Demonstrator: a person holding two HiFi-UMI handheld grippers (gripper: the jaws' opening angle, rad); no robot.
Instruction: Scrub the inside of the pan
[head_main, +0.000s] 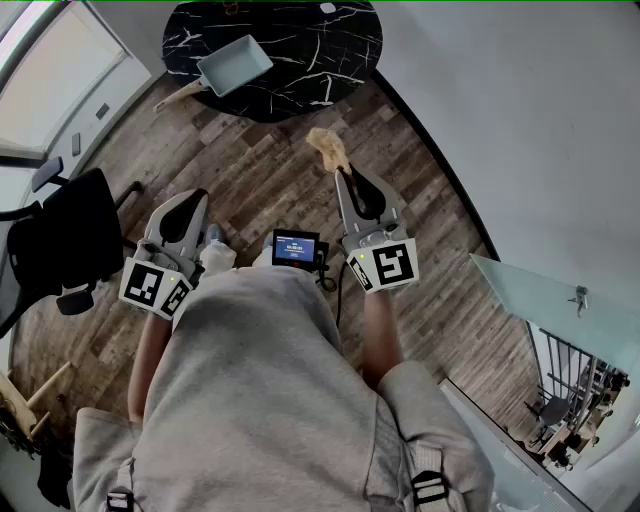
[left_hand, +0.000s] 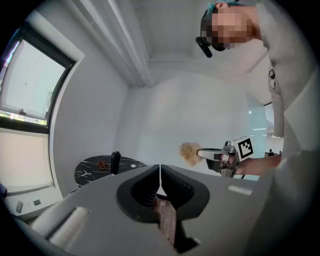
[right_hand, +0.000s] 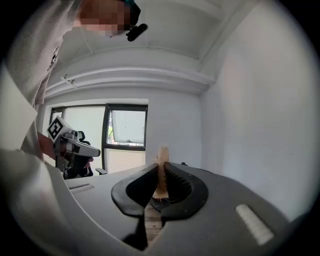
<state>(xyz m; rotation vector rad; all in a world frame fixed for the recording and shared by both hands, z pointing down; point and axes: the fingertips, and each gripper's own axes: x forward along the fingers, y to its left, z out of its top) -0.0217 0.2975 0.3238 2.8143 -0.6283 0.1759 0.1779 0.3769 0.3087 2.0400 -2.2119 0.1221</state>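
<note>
The pan (head_main: 235, 64), a pale blue-grey rectangular one with a wooden handle, lies on a round black marble table (head_main: 320, 60) far ahead of me. Both grippers are held over the wooden floor, well short of the table. My right gripper (head_main: 340, 172) is shut on a tan fibrous scrubber (head_main: 327, 147), which sticks out past its jaw tips. The right gripper view shows the scrubber (right_hand: 162, 159) pinched between the jaws of the right gripper (right_hand: 161, 172). My left gripper (head_main: 196, 194) is shut with nothing in it, and the left gripper (left_hand: 160, 176) shows its jaws together in its own view.
A black office chair (head_main: 60, 240) stands at the left by a window. A small screen device (head_main: 296, 248) hangs at my chest. A glass panel (head_main: 545, 300) runs along the right. A dark bottle (left_hand: 115, 162) stands on the table (left_hand: 95, 170).
</note>
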